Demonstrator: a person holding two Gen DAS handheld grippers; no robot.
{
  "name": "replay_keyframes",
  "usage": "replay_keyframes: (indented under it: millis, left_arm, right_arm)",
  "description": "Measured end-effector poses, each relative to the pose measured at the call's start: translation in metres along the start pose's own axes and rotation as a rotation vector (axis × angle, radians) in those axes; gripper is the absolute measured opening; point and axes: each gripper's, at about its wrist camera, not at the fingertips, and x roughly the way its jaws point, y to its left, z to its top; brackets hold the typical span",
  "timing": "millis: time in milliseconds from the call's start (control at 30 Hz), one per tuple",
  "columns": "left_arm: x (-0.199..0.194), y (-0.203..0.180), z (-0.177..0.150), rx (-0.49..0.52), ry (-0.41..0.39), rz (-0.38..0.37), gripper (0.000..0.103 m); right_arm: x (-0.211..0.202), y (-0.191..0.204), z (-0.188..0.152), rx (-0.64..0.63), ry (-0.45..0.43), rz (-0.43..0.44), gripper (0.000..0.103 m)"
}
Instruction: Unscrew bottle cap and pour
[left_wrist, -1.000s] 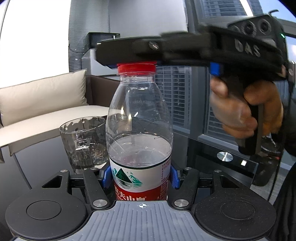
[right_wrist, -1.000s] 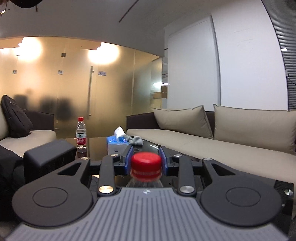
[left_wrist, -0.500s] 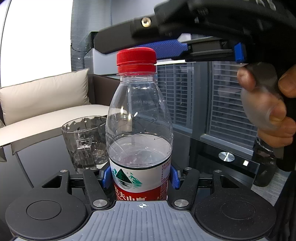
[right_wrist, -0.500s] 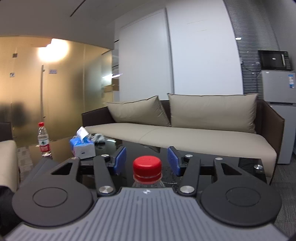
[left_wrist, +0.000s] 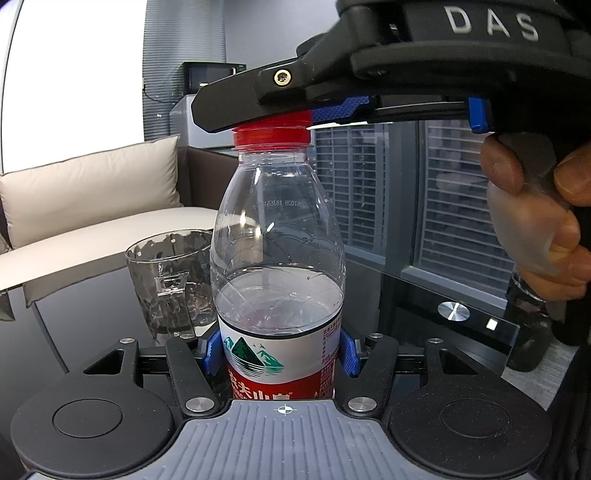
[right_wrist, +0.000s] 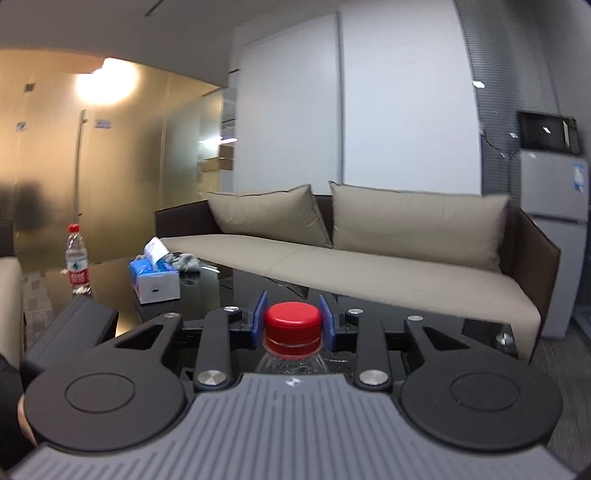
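The bottle (left_wrist: 277, 266) stands upright on the dark table (left_wrist: 424, 295), roughly half full: light, thin-walled, easily squashed. The left gripper (left_wrist: 279, 350) clamps its label; the right gripper (right_wrist: 291, 325) pinches the ribbed cap (right_wrist: 292, 320). A glass (left_wrist: 170, 280) waits just behind.

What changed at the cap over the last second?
The right gripper let go of the red cap, lifted and opened half a second ago, then came back down; now its fingers close on the cap again. The left gripper stayed clamped on the water bottle; the cap is still on, and the glass mug has not moved.
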Motion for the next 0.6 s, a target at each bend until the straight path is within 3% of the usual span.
replay_keyframes:
  millis: [433, 600]
  left_arm:
    - [-0.003, 0.003, -0.001, 0.008, -0.006, -0.014, 0.055]
    - [-0.003, 0.002, -0.002, 0.005, -0.008, -0.013, 0.055]
  right_arm:
    - [-0.003, -0.036, -0.005, -0.028, -0.053, 0.25, 0.031]
    - [0.0, -0.054, -0.006, 0.029, -0.063, 0.322, 0.032]
